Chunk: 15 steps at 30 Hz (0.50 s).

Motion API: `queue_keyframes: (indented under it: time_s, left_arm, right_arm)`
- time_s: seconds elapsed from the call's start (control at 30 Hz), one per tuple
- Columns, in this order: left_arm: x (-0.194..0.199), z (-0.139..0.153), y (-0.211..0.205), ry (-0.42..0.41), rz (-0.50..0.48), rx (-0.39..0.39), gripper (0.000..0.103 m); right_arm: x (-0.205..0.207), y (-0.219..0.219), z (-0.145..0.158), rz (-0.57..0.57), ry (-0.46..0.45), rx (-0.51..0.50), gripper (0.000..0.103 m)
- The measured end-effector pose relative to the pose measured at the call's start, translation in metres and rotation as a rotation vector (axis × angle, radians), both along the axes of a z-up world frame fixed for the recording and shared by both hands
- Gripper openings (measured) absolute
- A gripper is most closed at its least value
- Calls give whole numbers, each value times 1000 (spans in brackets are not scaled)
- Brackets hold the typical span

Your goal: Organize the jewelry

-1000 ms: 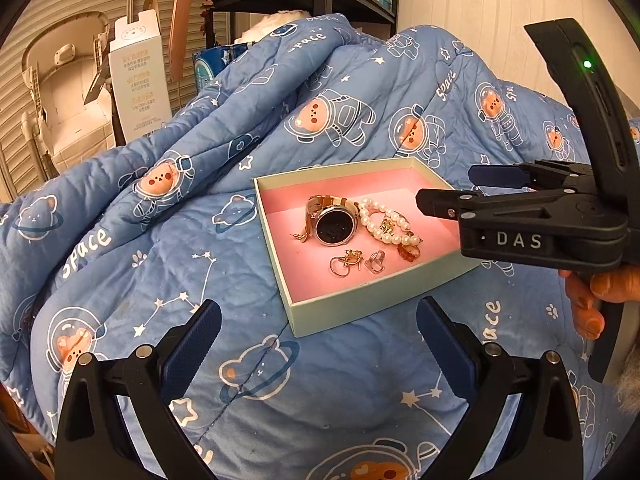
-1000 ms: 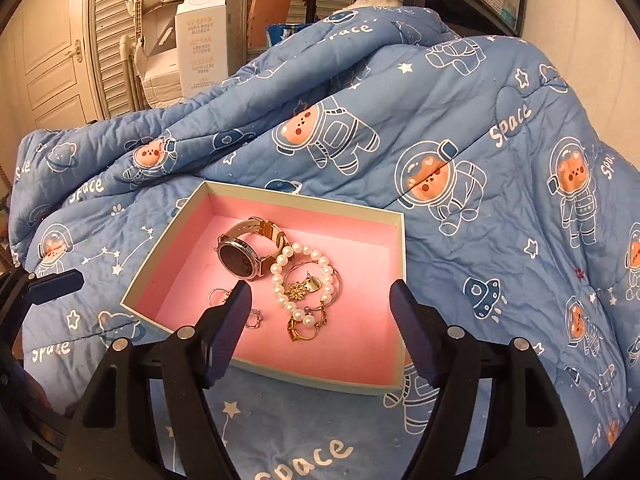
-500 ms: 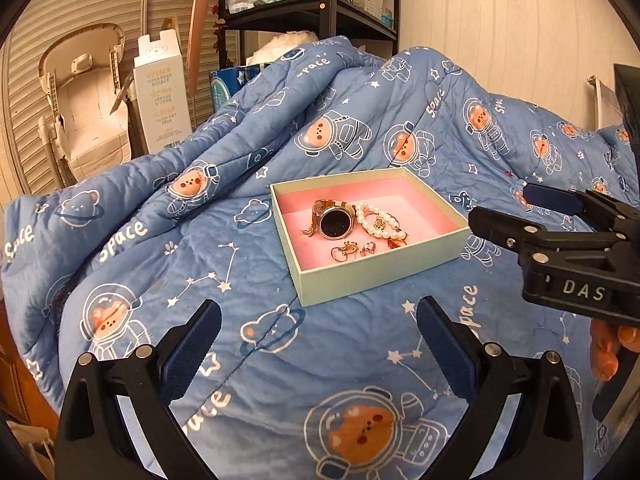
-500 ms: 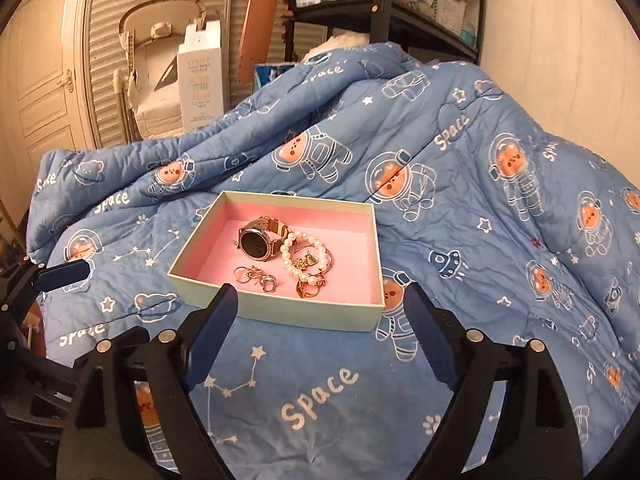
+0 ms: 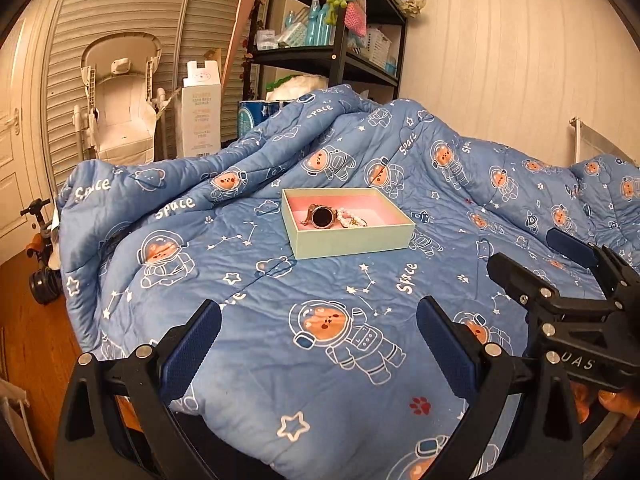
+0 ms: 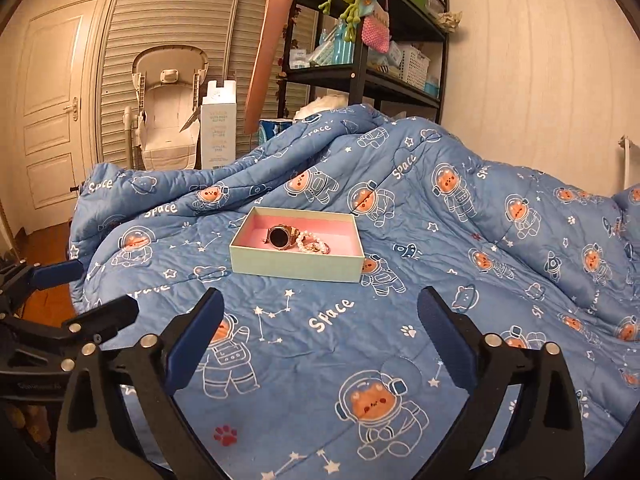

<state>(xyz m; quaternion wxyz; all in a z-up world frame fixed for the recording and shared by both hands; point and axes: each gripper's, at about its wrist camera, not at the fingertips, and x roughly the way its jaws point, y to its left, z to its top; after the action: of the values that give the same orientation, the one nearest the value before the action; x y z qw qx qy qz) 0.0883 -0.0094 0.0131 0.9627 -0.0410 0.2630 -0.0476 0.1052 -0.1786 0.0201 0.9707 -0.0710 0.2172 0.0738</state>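
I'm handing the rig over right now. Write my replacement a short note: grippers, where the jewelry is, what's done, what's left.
Left gripper: open, empty, above the blanket, short of the box.
Right gripper: jaws just opened wide, nothing between them, also short of the box.
Box: open on the blanket, pink inside.
In it: watch, pearl bracelet, gold pieces beside them, bunched together.
Done: no jewelry visible outside the box.
Left: cannot tell; possibly tidying the pile.

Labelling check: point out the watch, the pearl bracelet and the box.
watch [image 6: 279, 237], right wrist view, on the dark dial face.
pearl bracelet [image 6: 301, 240], right wrist view, on the strand beside the watch.
box [image 5: 352, 243], left wrist view, on the pale green front wall.
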Motion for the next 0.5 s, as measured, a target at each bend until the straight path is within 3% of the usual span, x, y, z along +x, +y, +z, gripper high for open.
queue_keyframes:
  time_s: [0.23, 0.5]
  left_arm:
    - [-41, -5, 7, -1, 53, -69, 96]
    - [-60, -9, 2, -32, 60, -1, 96]
  right_arm:
    - [-38, -16, -10, -59, 61, 78, 97]
    - [-62, -21, -16, -82, 53, 102, 97]
